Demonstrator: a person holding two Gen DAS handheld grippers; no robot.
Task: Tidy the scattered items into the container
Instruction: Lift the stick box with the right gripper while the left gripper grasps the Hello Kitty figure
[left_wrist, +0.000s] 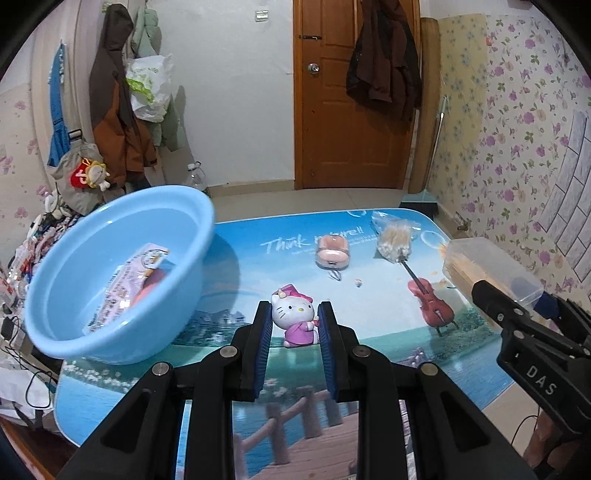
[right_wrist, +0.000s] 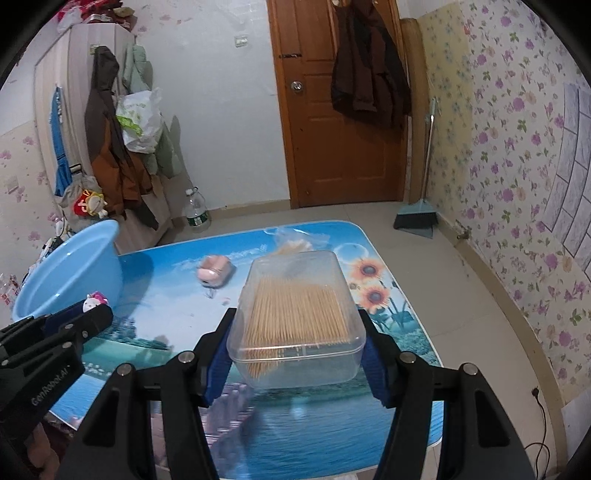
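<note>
You were working over a desk covered with a printed lake-and-boardwalk scene, in a room with floral wallpaper, a wooden door at the upper centre with a dark coat hung on it, and jackets on hooks at the upper left. A broom and dustpan leaned by the wall at the right of the right wrist view, and a water bottle stood on the floor left of centre.

The light blue basin sat at the left of the left wrist view on the desk's left edge, with a printed packet lying inside it. A pink earbud case lay near the desk's far middle, and just to its right was a clear bag of cotton swabs. The cat figurine, white-headed with a pink bow and purple dress, stood upright at the centre of that view.

Your left hand-held gripper had its blue pads closed in on either side of the figurine, pinching it; whether it was off the desk could not be told. Your right hand-held gripper was spread fairly wide and clamped the clear plastic box of toothpicks by its two sides, at the lower centre of the right wrist view, the box appearing raised above the desk
</note>
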